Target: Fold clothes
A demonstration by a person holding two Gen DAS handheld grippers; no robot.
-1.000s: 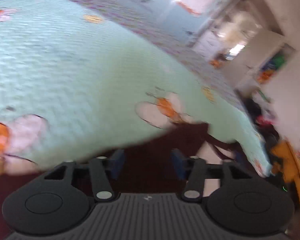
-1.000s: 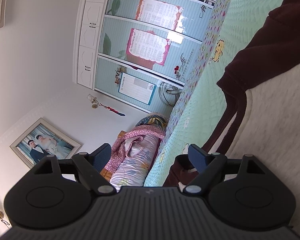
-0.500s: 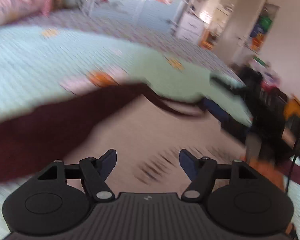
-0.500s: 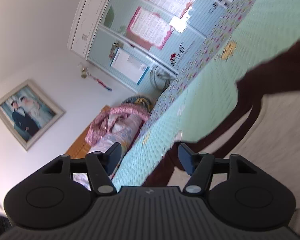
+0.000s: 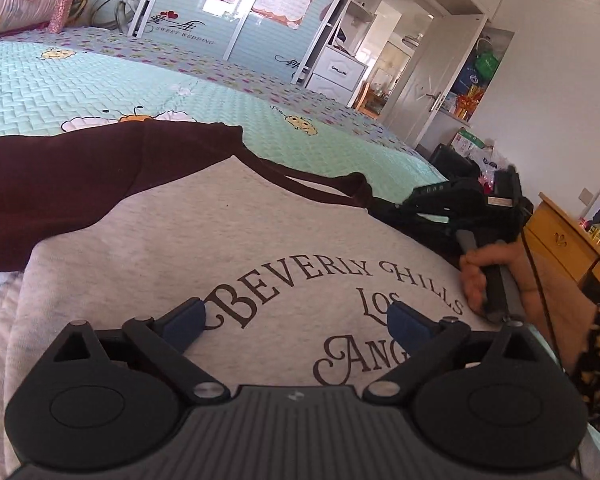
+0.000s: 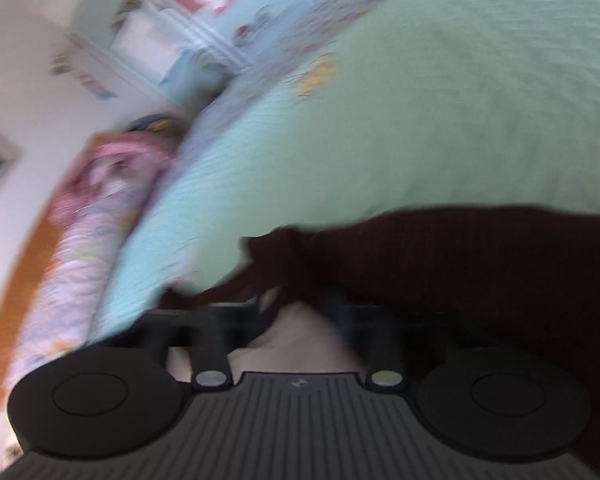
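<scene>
Left gripper point(image 5: 294, 322) jaws just opened wide, nothing between them, hovering over the sweatshirt point(image 5: 236, 248) chest print. Right gripper point(image 6: 288, 308) jaws just closed, pinching the maroon collar edge; that view is blurred. Likely setting up fold 1, right side gripped first. Sweatshirt is grey, maroon sleeves and neckline, lying flat, print up, on the green bedspread point(image 5: 80, 84).

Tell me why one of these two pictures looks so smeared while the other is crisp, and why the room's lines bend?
Left wrist view: sharp, the print on the grey sweatshirt readable, daylight glaring on the wardrobe doors; its straight frames bow from the fisheye lens. Right wrist view: motion blur smears the green bedspread, the pink bedding and the claw.
</scene>
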